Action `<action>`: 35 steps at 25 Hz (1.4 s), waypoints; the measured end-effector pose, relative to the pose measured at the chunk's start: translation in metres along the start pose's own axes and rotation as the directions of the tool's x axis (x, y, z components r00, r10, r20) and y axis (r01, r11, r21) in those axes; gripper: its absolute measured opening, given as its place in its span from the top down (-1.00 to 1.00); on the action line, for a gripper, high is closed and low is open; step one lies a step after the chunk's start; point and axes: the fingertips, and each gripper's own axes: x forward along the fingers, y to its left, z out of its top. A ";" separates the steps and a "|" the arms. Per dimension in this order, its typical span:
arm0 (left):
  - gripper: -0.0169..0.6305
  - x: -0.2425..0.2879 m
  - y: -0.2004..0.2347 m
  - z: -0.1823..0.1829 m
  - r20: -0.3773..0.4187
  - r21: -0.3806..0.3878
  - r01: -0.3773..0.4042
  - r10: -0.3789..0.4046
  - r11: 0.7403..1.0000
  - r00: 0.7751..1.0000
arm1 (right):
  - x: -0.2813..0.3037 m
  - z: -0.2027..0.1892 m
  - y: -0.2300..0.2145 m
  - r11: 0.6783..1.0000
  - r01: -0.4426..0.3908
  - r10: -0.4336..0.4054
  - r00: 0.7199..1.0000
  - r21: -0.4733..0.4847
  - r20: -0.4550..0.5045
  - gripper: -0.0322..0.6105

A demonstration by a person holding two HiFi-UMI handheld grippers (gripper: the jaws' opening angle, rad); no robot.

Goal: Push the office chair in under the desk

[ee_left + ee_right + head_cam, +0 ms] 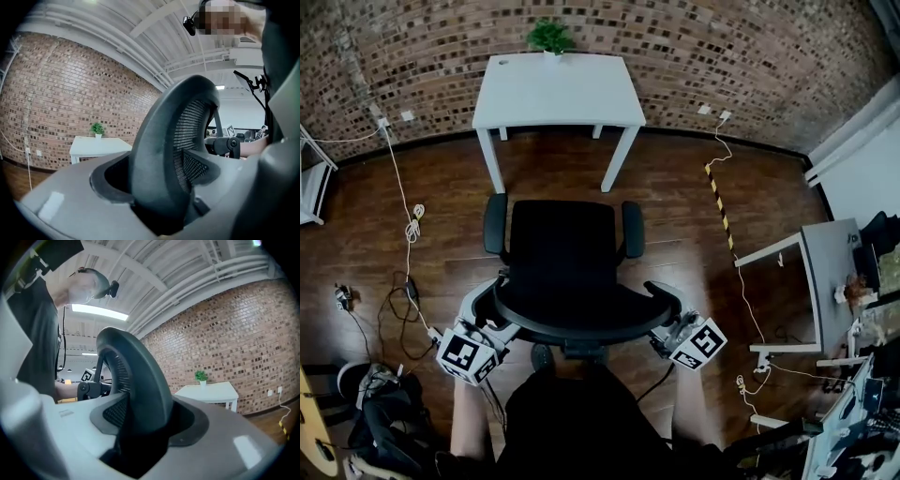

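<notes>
A black office chair (562,262) stands on the wooden floor, its seat facing the white desk (558,89) against the brick wall, with a stretch of floor between them. My left gripper (492,314) clamps the left edge of the curved backrest (572,326), and my right gripper (666,328) clamps the right edge. In the left gripper view the grey backrest rim (159,154) fills the gap of the left gripper (159,187). The right gripper view shows the rim (140,380) likewise filling the gap of the right gripper (140,427). The desk (96,145) (211,392) shows beyond in both.
A small green plant (549,37) sits on the desk's far edge. Cables (408,281) trail over the floor at left. A yellow-black strip (719,202) runs along the floor at right, before a grey desk (830,272) with clutter. A bag (384,422) lies at bottom left.
</notes>
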 end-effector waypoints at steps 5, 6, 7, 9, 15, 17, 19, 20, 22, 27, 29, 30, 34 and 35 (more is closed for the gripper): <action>-0.38 0.010 -0.024 0.001 0.002 -0.005 -0.046 0.046 0.999 0.999 | -0.018 0.007 -0.013 0.999 -0.053 0.053 0.999 -0.009 -0.003 0.16; -0.38 0.015 -0.030 0.001 0.004 -0.004 -0.062 0.062 0.998 0.998 | -0.022 0.009 -0.020 0.998 -0.067 0.067 0.998 -0.010 -0.003 0.16; -0.38 0.021 -0.035 0.001 0.007 -0.002 -0.078 0.078 0.997 0.997 | -0.026 0.010 -0.027 0.997 -0.081 0.081 0.997 -0.008 -0.005 0.16; -0.39 0.032 -0.047 0.001 0.013 0.002 -0.109 0.109 0.994 0.994 | -0.036 0.014 -0.041 0.994 -0.109 0.109 0.994 -0.001 -0.008 0.16; -0.41 0.065 -0.056 0.009 0.012 0.016 -0.178 0.178 0.984 0.984 | -0.042 0.032 -0.080 0.987 -0.158 0.158 0.987 0.028 0.000 0.17; -0.41 0.073 -0.051 0.008 0.006 0.010 -0.176 0.176 0.984 0.984 | -0.038 0.034 -0.089 0.987 -0.154 0.154 0.988 0.033 -0.001 0.17; -0.41 0.079 -0.044 0.008 -0.003 0.003 -0.170 0.170 0.986 0.986 | -0.032 0.035 -0.096 0.988 -0.150 0.150 0.989 0.036 -0.002 0.17; -0.41 0.082 -0.041 0.008 -0.008 -0.002 -0.167 0.167 0.986 0.986 | -0.029 0.036 -0.100 0.988 -0.150 0.150 0.989 0.038 -0.002 0.17; -0.41 0.086 -0.033 0.007 -0.017 -0.015 -0.160 0.160 0.987 0.987 | -0.021 0.034 -0.106 0.988 -0.150 0.151 0.989 0.038 -0.005 0.17; -0.38 0.094 -0.021 0.005 -0.018 -0.050 -0.134 0.133 0.990 0.991 | -0.005 0.024 -0.124 0.987 -0.162 0.162 0.987 0.021 -0.008 0.16; -0.38 0.102 -0.018 0.003 -0.006 -0.051 -0.143 0.143 0.988 0.990 | -0.002 0.020 -0.136 0.985 -0.170 0.170 0.985 0.014 -0.010 0.15; -0.38 0.106 -0.015 0.001 0.000 -0.049 -0.150 0.150 0.987 0.989 | 0.000 0.017 -0.143 0.985 -0.174 0.174 0.985 0.012 -0.012 0.15; -0.38 0.124 0.009 -0.007 0.004 -0.029 -0.162 0.163 0.986 0.987 | 0.018 0.003 -0.168 0.983 -0.180 0.180 0.983 0.019 -0.015 0.15; -0.38 0.127 0.018 -0.007 0.002 -0.021 -0.155 0.155 0.988 0.988 | 0.025 0.001 -0.173 0.984 -0.175 0.176 0.984 0.022 -0.014 0.15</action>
